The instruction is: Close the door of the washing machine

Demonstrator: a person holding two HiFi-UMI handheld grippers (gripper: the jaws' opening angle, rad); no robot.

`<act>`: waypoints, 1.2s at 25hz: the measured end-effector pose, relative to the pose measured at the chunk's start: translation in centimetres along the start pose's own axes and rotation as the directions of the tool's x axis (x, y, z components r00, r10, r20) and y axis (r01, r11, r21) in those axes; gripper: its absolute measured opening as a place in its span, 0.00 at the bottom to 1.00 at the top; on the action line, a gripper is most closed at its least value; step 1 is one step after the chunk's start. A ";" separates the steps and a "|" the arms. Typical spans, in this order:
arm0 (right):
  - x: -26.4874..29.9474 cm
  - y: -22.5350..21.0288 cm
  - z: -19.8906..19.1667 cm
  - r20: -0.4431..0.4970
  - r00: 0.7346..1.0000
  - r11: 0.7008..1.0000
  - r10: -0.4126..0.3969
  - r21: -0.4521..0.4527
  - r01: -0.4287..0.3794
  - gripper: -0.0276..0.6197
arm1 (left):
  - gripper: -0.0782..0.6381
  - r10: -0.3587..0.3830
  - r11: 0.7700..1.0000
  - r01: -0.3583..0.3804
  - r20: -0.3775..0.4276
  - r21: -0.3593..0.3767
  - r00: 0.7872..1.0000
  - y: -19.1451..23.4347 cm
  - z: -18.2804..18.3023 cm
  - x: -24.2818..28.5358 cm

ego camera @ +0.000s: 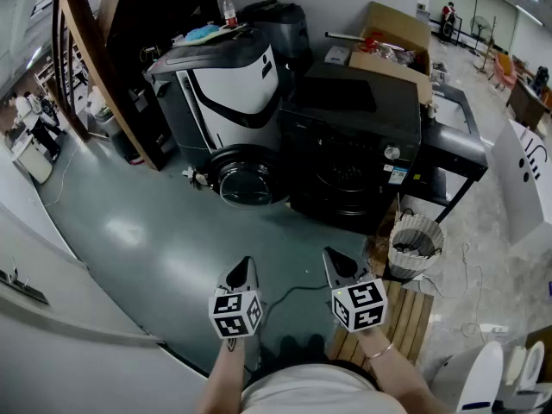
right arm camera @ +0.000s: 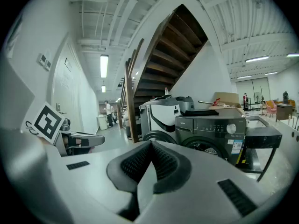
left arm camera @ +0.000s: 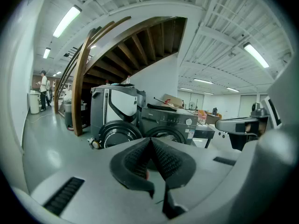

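Note:
A dark front-loading washing machine [ego camera: 362, 132] stands across the green floor from me. Its round door [ego camera: 246, 181] hangs swung out to the left, in front of the neighbouring machine, and the drum opening [ego camera: 345, 179] is uncovered. Both grippers are held low and side by side, well short of the machine and touching nothing. My left gripper [ego camera: 244, 266] is shut and empty, and my right gripper [ego camera: 335, 257] is shut and empty too. In the left gripper view the left gripper [left arm camera: 150, 139] points at the door [left arm camera: 117, 134]. In the right gripper view the right gripper [right arm camera: 151, 143] faces the washing machine [right arm camera: 212, 125].
A white-and-black machine [ego camera: 228, 84] stands left of the washer under a wooden stair beam [ego camera: 103, 59]. A cardboard box [ego camera: 392, 41] lies on top. A white basket [ego camera: 414, 240] and a wooden pallet [ego camera: 405, 317] sit at the right, and a cable [ego camera: 293, 296] runs across the floor.

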State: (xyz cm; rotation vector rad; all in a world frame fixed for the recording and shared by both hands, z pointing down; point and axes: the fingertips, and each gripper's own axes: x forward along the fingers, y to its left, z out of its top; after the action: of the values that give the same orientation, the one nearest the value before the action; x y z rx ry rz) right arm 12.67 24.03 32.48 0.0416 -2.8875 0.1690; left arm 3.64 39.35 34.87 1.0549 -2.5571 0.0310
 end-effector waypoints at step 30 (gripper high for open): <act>5.6 -2.6 0.7 -0.014 0.998 0.996 0.060 0.061 -0.059 0.15 | 0.23 0.123 0.992 -0.123 -0.041 0.004 0.992 4.2 0.0 4.2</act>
State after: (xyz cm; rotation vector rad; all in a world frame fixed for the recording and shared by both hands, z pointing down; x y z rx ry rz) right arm 7.15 21.30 33.45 -0.0346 -2.8692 0.2672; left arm -1.95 39.50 36.78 0.8861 -2.5819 0.0866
